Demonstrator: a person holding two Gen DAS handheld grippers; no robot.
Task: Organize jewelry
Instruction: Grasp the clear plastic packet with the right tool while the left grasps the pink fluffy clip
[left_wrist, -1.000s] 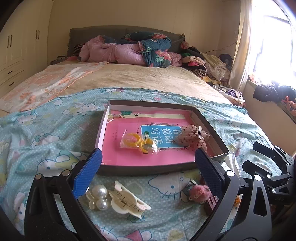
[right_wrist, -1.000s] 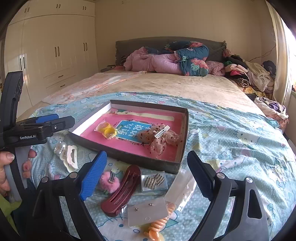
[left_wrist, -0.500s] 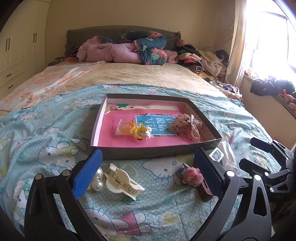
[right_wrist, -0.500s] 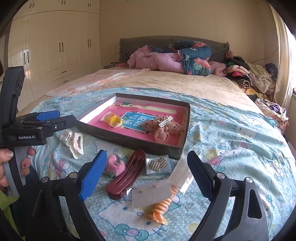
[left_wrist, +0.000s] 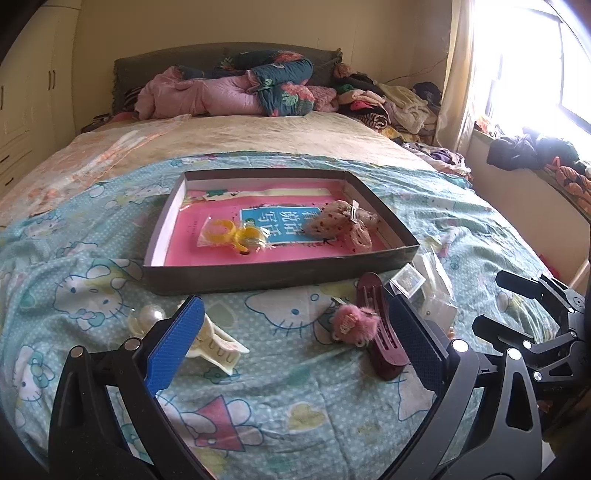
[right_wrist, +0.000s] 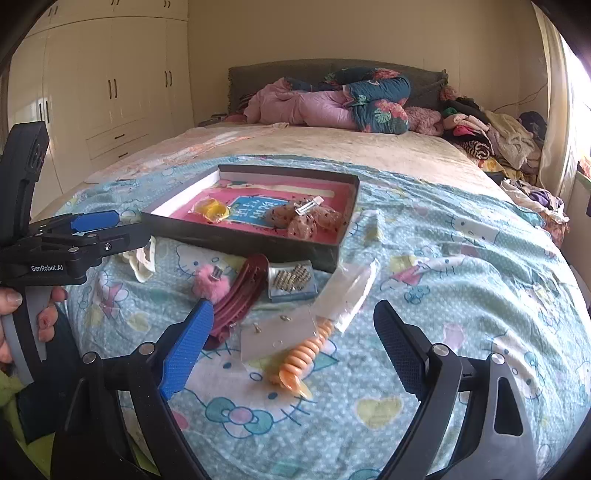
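Note:
A dark box lid (left_wrist: 258, 276) (right_wrist: 240, 240) with a pink lining lies on the bed and holds yellow rings in a bag (left_wrist: 236, 234) and a spotted fabric bow (left_wrist: 341, 221). In front of it lie a cream claw clip (left_wrist: 214, 341), a pearl clip (left_wrist: 149, 317), a pink fluffy clip (left_wrist: 354, 323) (right_wrist: 212, 282), a maroon clip (left_wrist: 378, 332) (right_wrist: 240, 299), a small case of hairpins (right_wrist: 293, 282), an earring card (right_wrist: 280, 330) and an orange coil tie (right_wrist: 299, 360). My left gripper (left_wrist: 295, 339) is open above the fluffy clip. My right gripper (right_wrist: 291, 341) is open above the earring card.
The blue cartoon-print sheet (right_wrist: 461, 280) covers the near half of the bed. Bedding and clothes are piled at the headboard (left_wrist: 240, 88). White wardrobes (right_wrist: 103, 85) stand at the left, a window sill with clothes (left_wrist: 535, 151) at the right. A clear plastic bag (right_wrist: 351, 291) lies beside the lid.
Both grippers have pulled back and dropped lower, so the lid sits farther away and the loose clips lie between the fingers. Nothing was picked up.

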